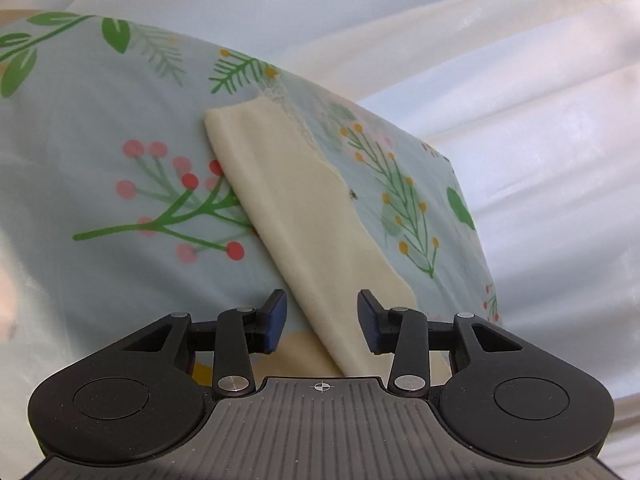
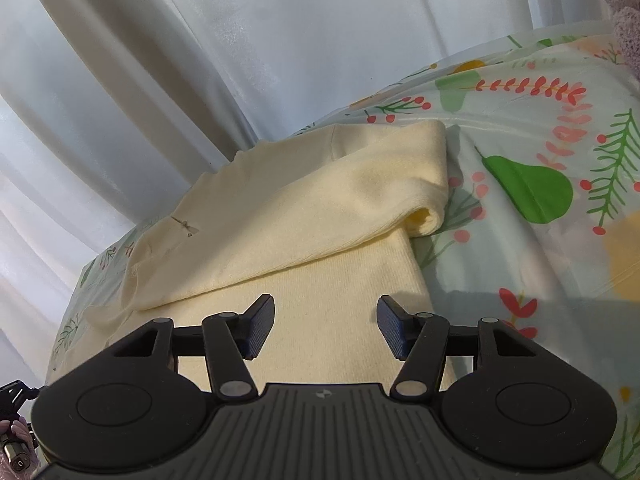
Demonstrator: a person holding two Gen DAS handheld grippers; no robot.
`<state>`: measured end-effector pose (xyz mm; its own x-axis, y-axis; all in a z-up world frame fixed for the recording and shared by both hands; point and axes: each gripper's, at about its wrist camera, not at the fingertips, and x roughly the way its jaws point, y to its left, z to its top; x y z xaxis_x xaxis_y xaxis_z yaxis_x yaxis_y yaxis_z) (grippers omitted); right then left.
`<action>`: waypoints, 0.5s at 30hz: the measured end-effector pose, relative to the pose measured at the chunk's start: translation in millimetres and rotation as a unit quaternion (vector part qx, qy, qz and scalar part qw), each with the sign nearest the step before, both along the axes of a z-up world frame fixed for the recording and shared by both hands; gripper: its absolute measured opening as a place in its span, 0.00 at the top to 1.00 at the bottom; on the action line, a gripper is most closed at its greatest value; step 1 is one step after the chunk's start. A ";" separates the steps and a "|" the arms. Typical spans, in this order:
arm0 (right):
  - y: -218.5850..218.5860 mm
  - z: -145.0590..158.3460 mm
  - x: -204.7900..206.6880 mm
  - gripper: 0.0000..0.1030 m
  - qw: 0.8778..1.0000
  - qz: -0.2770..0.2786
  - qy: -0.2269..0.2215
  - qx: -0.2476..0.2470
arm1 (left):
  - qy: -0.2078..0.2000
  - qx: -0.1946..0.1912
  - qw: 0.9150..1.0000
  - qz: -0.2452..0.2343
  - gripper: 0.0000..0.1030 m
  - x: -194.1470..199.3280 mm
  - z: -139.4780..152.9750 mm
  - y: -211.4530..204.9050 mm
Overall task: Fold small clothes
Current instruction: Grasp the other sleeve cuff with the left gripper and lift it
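A pale yellow garment (image 2: 304, 216) lies on a table covered by a light blue cloth with a leaf and berry print (image 2: 532, 152). Its sleeve is folded across the body, with the cuff (image 2: 428, 216) at the right. In the left wrist view the same garment (image 1: 296, 208) shows as a folded strip that runs from the middle down between the fingers. My left gripper (image 1: 322, 320) is open, its fingers on either side of the garment's edge. My right gripper (image 2: 326, 326) is open and empty, just above the garment's lower body.
White curtains (image 2: 180, 60) hang close behind the table and also fill the right of the left wrist view (image 1: 540, 100). The table's far edge runs along them. A fluffy mauve object (image 2: 626, 8) sits at the upper right corner.
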<state>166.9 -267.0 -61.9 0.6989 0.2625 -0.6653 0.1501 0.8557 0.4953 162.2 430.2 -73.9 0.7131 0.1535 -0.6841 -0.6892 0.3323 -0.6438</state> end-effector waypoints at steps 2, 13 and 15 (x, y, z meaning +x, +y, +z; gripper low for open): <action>8.1 0.0 3.7 0.47 1.000 0.011 0.005 -0.002 | -0.018 -0.016 1.000 0.011 0.64 -4.6 -5.6 12.4; 23.2 4.5 5.2 0.46 1.000 0.016 0.005 -0.004 | -0.079 -0.077 0.991 0.080 0.91 -10.3 -31.1 60.1; 23.5 5.6 2.8 0.46 1.000 0.013 0.002 -0.013 | -0.078 -0.069 0.992 0.072 0.91 -8.2 -30.6 62.0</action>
<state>169.7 -243.6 -56.3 0.6897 0.2624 -0.6748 0.1304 0.8718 0.4722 153.9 492.2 -104.4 0.7895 0.1733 -0.5888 -0.6115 0.1392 -0.7789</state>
